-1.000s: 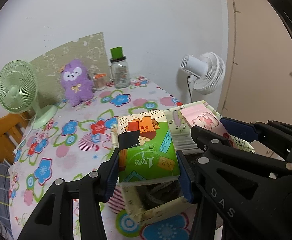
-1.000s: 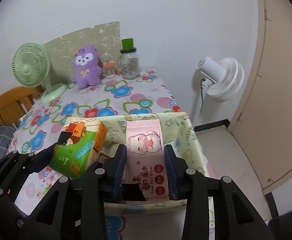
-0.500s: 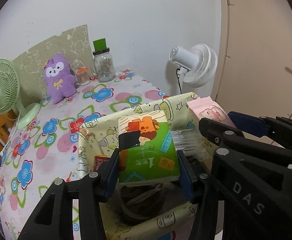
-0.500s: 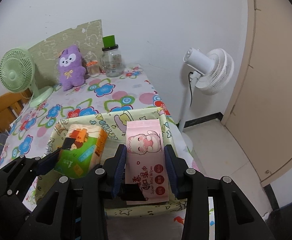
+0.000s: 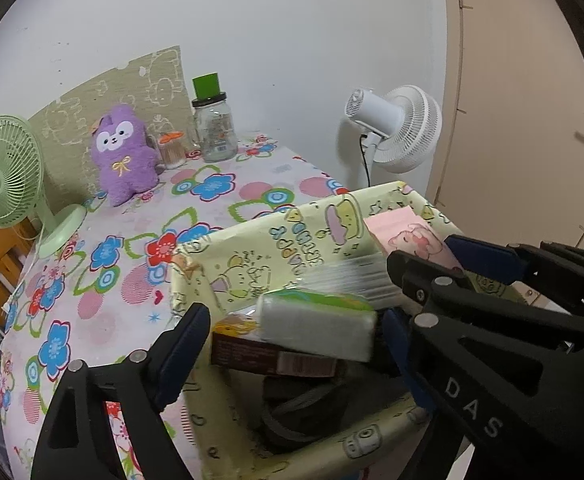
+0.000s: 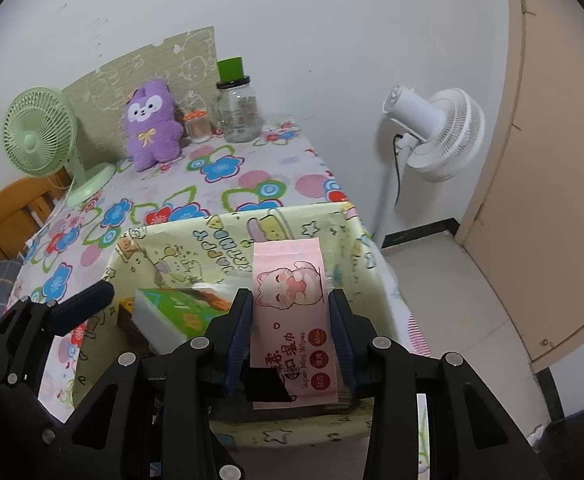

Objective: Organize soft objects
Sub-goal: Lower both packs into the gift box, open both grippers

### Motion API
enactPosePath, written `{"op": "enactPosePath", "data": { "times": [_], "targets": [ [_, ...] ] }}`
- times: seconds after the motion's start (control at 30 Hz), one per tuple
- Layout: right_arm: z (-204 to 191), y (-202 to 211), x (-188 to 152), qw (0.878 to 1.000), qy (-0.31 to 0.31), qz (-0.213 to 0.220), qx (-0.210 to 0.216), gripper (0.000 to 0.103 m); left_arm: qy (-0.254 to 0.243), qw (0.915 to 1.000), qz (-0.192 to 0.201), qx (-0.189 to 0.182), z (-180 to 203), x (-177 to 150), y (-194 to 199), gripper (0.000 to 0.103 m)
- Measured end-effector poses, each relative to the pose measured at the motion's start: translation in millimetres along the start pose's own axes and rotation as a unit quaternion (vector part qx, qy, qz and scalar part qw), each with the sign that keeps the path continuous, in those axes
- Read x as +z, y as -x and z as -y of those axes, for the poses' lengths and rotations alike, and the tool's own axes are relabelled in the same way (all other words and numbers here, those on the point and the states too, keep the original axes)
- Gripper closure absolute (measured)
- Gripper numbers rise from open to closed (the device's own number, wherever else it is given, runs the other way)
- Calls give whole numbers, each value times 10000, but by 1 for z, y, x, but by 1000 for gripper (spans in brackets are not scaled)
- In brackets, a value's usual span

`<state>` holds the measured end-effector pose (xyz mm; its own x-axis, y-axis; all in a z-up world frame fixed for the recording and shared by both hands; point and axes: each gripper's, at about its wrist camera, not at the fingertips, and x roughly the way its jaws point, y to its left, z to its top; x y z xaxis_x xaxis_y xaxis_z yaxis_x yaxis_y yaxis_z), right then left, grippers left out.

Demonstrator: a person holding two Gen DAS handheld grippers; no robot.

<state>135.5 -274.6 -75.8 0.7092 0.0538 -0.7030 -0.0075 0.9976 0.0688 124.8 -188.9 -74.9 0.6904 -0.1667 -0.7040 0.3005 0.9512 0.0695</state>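
A green tissue pack [image 5: 316,320] lies blurred inside the yellow-green cartoon storage box [image 5: 292,220], on top of a brown packet [image 5: 276,358]. My left gripper [image 5: 292,340] straddles it with jaws opening, and the pads are clear of the pack. In the right wrist view my right gripper [image 6: 291,302] is shut on a pink wipes pack [image 6: 288,312], held upright over the storage box [image 6: 212,228] near its right side. The tissue pack [image 6: 180,312] shows there too, beside one left finger [image 6: 84,306]. A dark bundle at the box bottom is partly hidden.
On the flowered tablecloth [image 5: 104,272] a purple plush [image 5: 126,152], a small orange-lidded jar [image 5: 172,150] and a green-lidded glass jar [image 5: 214,132] stand by the wall. A green desk fan [image 5: 4,172] is at the left. A white floor fan [image 6: 436,128] and a door [image 6: 564,160] are at the right.
My left gripper's jaws have spread and the green tissue pack has dropped from them into the box. The right gripper still holds the pink pack over the box.
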Motion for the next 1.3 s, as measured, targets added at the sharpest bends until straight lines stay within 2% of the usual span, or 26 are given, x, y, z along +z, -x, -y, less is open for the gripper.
{"op": "enactPosePath", "data": {
  "times": [0.27, 0.33, 0.4, 0.43, 0.8, 1.3],
  "targets": [
    [-8, -7, 0, 9999, -26, -76, 138, 59, -45, 10000, 10, 28, -7, -1, 2, 12],
    [-10, -8, 1, 9999, -21, -103, 124, 52, -59, 10000, -2, 28, -7, -2, 2, 11],
    [-11, -6, 0, 9999, 1, -86, 79, 35, -89, 10000, 19, 14, -7, -3, 3, 9],
    [-12, -4, -1, 10000, 13, -32, 48, 34, -95, 9999, 33, 12, -7, -3, 4, 8],
    [-21, 8, -8, 10000, 2, 64, 52, 33, -59, 9999, 115, 83, -17, -12, 20, 8],
    [-57, 17, -22, 9995, 242, 40, 211, 33, 47, 9996, 67, 253, -41, -32, 35, 7]
  ]
}}
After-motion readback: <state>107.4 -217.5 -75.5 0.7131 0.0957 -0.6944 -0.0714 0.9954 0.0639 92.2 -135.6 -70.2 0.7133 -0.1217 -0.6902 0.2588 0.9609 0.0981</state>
